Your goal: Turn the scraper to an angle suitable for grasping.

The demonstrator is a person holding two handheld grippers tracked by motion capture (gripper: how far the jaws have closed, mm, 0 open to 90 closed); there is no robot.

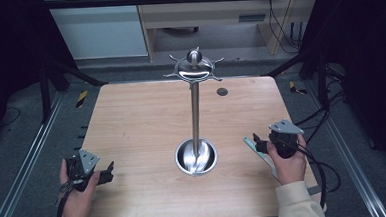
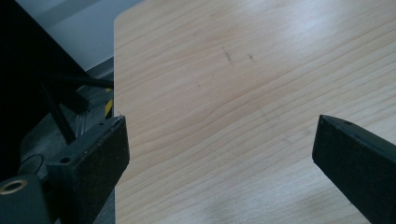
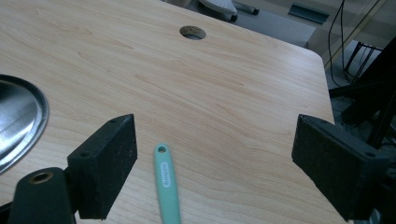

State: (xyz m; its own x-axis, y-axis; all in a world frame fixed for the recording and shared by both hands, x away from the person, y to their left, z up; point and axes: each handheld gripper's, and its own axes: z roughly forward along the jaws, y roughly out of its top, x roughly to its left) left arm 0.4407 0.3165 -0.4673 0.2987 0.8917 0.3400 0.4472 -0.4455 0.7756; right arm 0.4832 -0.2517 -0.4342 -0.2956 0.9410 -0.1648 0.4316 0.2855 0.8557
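Pale wood forms the table [image 1: 131, 121], at whose left edge the left gripper [image 1: 105, 172] is held with jaws spread wide over bare wood. At the centre a steel stand [image 1: 195, 113] is set upright. Near the right edge, a mint-green handle [image 3: 167, 184] lies flat between the released jaws of the right gripper [image 3: 215, 163], untouched by them.

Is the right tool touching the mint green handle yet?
Apart. In the right gripper view the right tool stands open, and the mint green handle lies flat on the table between the jaws, with bare wood showing on both sides.
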